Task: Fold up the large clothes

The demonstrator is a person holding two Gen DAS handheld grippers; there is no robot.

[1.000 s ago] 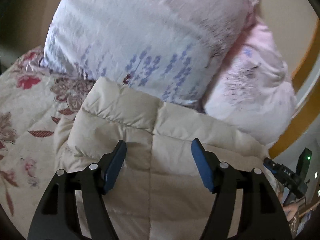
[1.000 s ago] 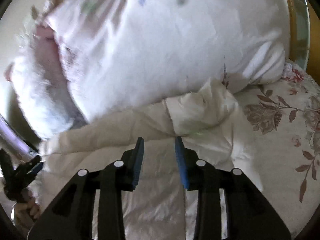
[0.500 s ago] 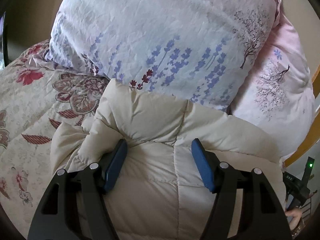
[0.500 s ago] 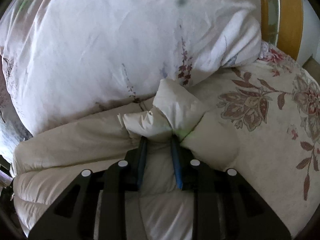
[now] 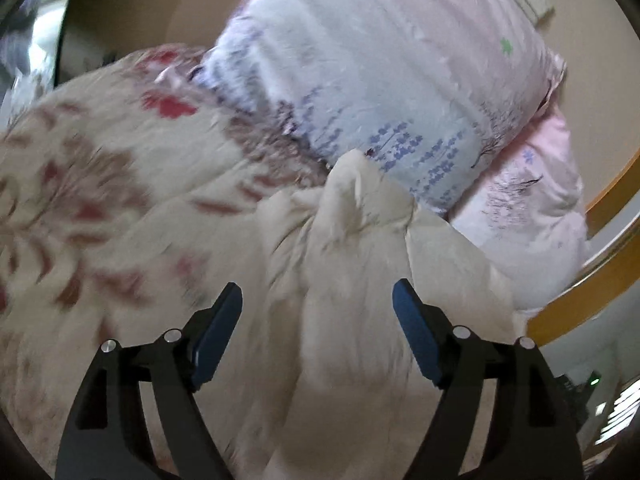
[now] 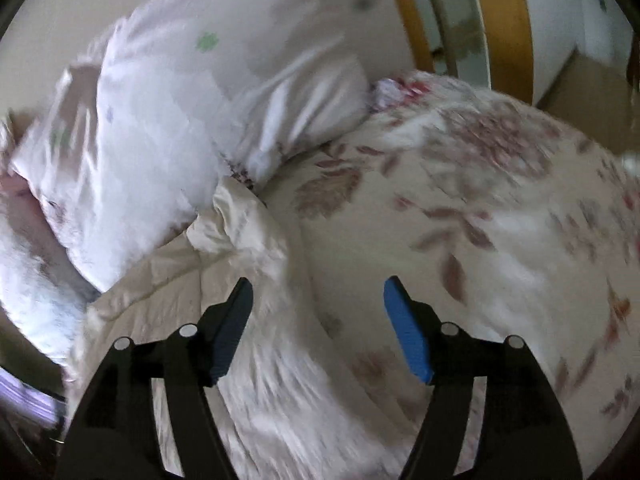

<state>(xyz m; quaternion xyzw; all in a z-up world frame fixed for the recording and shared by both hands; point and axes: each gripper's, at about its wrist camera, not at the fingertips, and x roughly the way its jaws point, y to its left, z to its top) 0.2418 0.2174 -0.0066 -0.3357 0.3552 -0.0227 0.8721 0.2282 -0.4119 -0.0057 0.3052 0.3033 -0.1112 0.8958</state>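
Cream quilted coat lies bunched on a bed, on top of a floral bedspread; picture blurred.

Left wrist view:
- Coat runs from the bottom middle up to a puckered peak that touches the lower edge of a pale pillow with blue flower print.
- Second, pinker pillow sits just right of the first, against a wooden bed frame.
- Left gripper: jaws opening, blue pads well apart. Coat fabric shows in the gap between them, but neither pad presses on it. Left pad sits over the coat's left margin, near the bedspread.
- Bedspread fills the left half, with red and brown flowers.

Right wrist view:
- Coat occupies the lower left; a crumpled corner of it rises and touches the white pillow above.
- Bedspread covers the right half.
- Right gripper: jaws opening, pads wide apart and gripping nothing. Left pad is over the coat, right pad over the bedspread; the coat's edge runs between them.
- Wooden frame stands behind the pillow at top right.
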